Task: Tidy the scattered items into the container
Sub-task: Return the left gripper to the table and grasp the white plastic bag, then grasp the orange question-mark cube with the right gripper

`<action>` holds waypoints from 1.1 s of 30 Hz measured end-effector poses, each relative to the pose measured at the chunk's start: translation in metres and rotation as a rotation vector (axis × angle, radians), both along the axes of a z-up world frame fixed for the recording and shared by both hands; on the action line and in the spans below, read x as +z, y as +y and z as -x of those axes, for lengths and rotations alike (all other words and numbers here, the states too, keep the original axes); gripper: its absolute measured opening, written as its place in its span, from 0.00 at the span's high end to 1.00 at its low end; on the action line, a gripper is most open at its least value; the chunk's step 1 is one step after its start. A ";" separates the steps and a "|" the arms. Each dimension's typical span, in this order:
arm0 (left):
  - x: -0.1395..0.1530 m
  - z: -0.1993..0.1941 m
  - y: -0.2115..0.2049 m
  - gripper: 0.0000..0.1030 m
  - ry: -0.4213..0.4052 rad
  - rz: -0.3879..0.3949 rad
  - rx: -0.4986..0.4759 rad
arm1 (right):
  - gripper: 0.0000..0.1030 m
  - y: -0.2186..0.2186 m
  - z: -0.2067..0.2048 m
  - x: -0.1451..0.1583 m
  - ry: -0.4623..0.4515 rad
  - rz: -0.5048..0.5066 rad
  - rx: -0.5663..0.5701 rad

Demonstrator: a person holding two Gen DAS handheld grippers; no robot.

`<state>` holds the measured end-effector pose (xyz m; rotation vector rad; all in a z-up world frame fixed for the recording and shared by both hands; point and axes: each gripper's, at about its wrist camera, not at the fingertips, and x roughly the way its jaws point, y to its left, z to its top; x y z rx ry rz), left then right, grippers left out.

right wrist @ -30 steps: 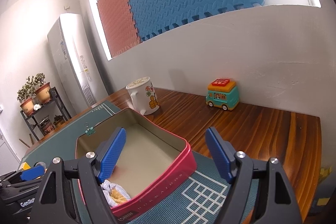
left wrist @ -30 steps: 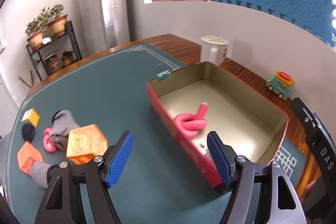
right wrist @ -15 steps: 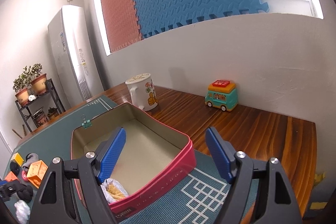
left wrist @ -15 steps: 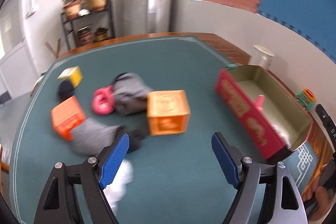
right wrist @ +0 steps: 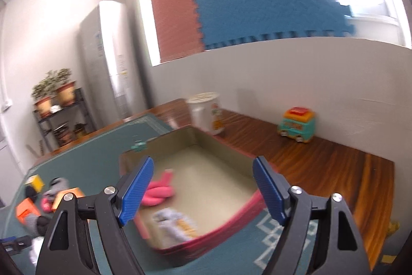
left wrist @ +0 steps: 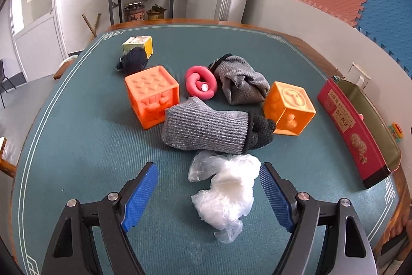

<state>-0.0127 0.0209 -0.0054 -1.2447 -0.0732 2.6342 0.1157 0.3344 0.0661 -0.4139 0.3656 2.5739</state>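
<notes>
Left gripper (left wrist: 207,193) is over the green mat, its fingers having just spread wider, parted on either side of the crumpled plastic bag (left wrist: 226,192) without pressing on it. Just beyond lie the grey sock (left wrist: 206,129), two orange cubes (left wrist: 152,96), a pink coil (left wrist: 200,81), another grey sock (left wrist: 242,84) and a yellow cube (left wrist: 137,44). Right gripper (right wrist: 203,188) hangs fingers apart, gripping nothing, above the red tin (right wrist: 226,223) on the counter, where a pink coil (right wrist: 159,191) lies inside.
</notes>
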 end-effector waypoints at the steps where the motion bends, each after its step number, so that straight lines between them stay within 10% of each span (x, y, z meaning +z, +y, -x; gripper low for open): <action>1: -0.001 0.000 0.001 0.20 0.000 0.002 -0.004 | 0.20 -0.008 0.004 0.002 -0.003 -0.007 0.029; 12: -0.021 0.005 0.011 0.21 -0.002 0.048 -0.038 | 0.19 -0.060 0.039 -0.003 -0.039 -0.022 0.203; 16: -0.023 0.008 0.009 0.62 -0.019 0.020 -0.064 | 0.19 -0.064 0.049 -0.017 -0.079 -0.012 0.222; 33: 0.009 -0.003 -0.014 0.62 0.087 -0.036 -0.017 | 0.19 -0.110 0.114 -0.028 -0.265 0.056 0.476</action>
